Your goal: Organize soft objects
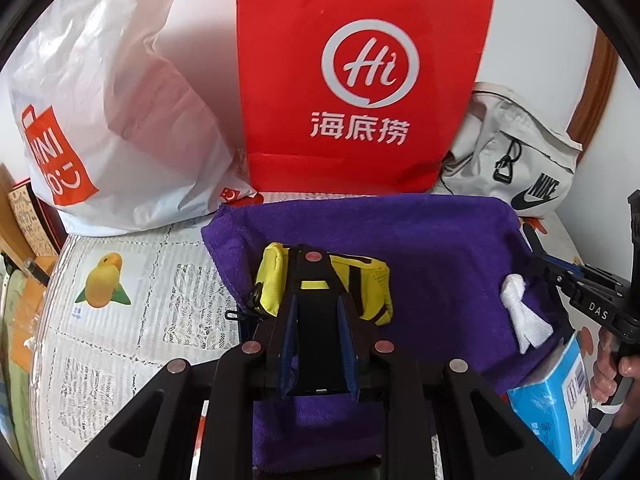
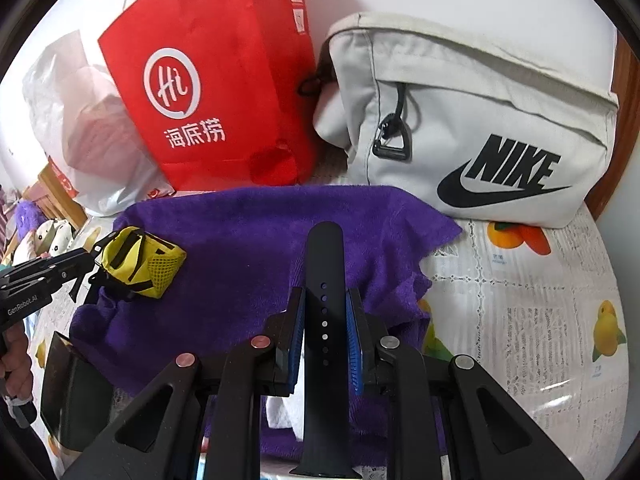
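Note:
A purple towel [image 1: 420, 248] lies spread on the table; it also shows in the right wrist view [image 2: 248, 240]. My left gripper [image 1: 316, 320] is shut on a black strap of the small yellow pouch [image 1: 360, 280], which rests on the towel. In the right wrist view the pouch [image 2: 144, 264] sits at the towel's left with the left gripper on it. My right gripper [image 2: 325, 320] is shut on a black watch band [image 2: 325, 264] that stands up between the fingers. A crumpled white tissue [image 1: 524, 312] lies on the towel's right side.
A red Haidilao bag [image 1: 360, 80], a white Miniso plastic bag [image 1: 100, 120] and a grey Nike bag [image 2: 480, 128] stand along the back wall. A blue tissue box [image 1: 556, 404] sits at the right. A lace fruit-print tablecloth [image 2: 520, 320] covers the table.

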Motion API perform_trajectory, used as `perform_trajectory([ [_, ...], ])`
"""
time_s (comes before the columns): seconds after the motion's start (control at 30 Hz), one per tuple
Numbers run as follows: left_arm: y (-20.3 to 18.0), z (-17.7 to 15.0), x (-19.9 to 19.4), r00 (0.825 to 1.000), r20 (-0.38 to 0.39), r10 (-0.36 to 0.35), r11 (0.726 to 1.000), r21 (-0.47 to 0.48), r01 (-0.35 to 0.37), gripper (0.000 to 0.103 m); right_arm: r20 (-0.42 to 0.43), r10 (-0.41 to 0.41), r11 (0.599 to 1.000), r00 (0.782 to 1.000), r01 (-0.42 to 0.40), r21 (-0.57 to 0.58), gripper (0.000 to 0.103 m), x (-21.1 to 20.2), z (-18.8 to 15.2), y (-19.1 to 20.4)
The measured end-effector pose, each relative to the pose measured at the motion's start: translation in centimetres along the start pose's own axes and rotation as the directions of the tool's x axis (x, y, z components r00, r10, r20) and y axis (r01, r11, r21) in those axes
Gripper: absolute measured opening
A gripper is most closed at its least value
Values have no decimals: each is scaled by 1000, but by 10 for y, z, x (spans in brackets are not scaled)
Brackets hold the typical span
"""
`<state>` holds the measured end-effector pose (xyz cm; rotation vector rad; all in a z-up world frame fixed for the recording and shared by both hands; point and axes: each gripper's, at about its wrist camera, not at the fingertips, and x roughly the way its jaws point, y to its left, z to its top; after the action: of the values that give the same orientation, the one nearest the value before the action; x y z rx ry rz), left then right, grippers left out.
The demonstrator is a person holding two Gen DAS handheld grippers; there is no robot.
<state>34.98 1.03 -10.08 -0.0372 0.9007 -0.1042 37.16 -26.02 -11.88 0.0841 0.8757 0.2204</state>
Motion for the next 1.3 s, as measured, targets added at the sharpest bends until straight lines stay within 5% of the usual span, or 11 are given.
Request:
perform_trajectory([
  [0.7, 3, -2, 6, 999, -47, 6, 1000, -8, -6, 26, -62, 25, 999, 998, -23, 31, 24, 8, 3, -4],
  [0.83, 5, -5, -8, 999, -36, 13, 1000, -12, -14, 26, -31, 28, 999, 999, -27, 32, 33, -13, -1, 1],
  [1.3, -5, -45, -86, 999, 36, 7, 1000, -25, -6, 31, 22, 64, 998, 998, -65, 13, 34, -106, -59, 34],
])
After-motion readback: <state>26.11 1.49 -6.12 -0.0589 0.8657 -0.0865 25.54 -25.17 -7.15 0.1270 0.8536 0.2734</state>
